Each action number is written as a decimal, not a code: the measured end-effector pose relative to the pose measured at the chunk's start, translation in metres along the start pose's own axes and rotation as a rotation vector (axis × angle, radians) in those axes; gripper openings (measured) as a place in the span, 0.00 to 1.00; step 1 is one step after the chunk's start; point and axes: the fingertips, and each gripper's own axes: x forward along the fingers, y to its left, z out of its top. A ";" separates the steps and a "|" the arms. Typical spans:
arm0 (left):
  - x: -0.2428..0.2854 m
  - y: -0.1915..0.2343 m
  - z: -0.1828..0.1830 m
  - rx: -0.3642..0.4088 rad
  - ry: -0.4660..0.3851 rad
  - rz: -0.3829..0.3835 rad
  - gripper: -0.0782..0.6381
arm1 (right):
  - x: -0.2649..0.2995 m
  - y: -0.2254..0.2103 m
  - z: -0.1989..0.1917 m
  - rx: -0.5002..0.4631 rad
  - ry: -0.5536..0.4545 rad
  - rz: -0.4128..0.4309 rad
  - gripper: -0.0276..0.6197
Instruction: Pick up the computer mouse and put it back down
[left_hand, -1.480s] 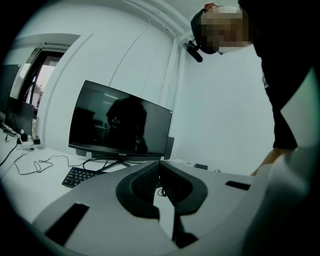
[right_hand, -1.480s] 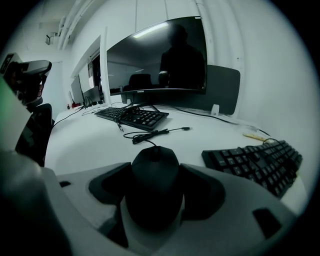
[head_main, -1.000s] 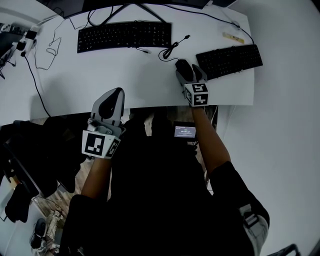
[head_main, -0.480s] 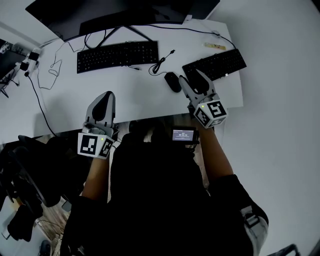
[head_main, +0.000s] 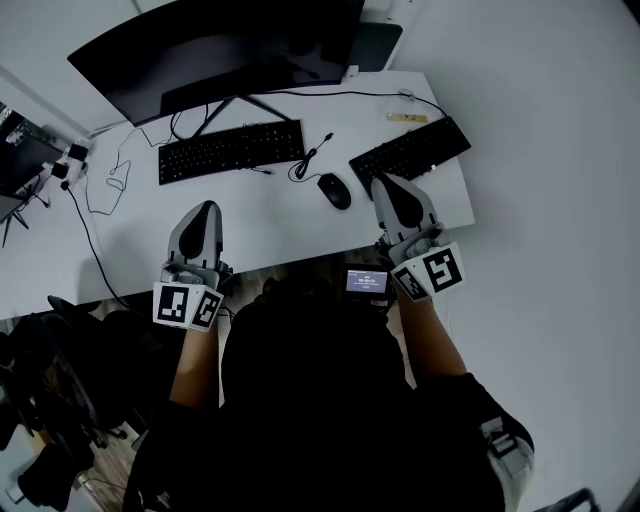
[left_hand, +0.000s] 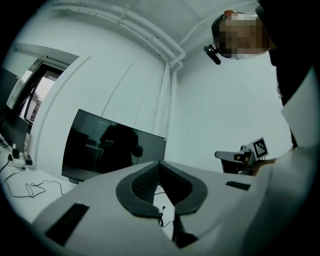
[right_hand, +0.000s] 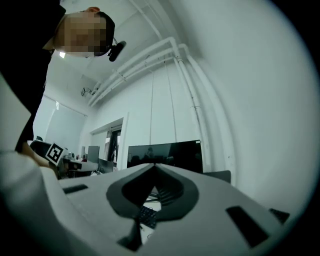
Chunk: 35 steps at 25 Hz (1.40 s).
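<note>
The right gripper (head_main: 384, 184) has its jaws pressed together tip to tip, with nothing between them; its own view shows only the dark pads meeting at the tips. It sits just right of the computer mouse (head_main: 334, 190), clear of it. The left gripper (head_main: 205, 208) is likewise closed on nothing, well to the left of the mouse and nearer the person. The mouse itself lies flat on the white desk (head_main: 260, 215), held by neither gripper, its coiled cable (head_main: 305, 166) just behind and to the left of it. A black keyboard (head_main: 410, 155) lies behind and to the right of the mouse, a second keyboard (head_main: 232, 151) behind and to the left, and a dark monitor (head_main: 230, 50) further back. Each gripper's cube (head_main: 428, 272) bears black-and-white square markers. Nearer the person than the mouse, a small screen (head_main: 367, 281) shows pale characters too small to read, and the keyboards' key legends cannot be made out
</note>
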 end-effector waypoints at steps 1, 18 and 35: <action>-0.001 0.000 0.000 -0.002 0.000 0.004 0.10 | -0.003 0.001 -0.002 -0.008 0.006 -0.011 0.05; -0.024 -0.004 -0.019 0.001 0.046 0.024 0.10 | -0.011 0.008 -0.050 0.058 0.078 -0.050 0.05; -0.016 -0.003 -0.028 -0.020 0.063 -0.007 0.10 | -0.017 -0.002 -0.065 0.067 0.111 -0.105 0.05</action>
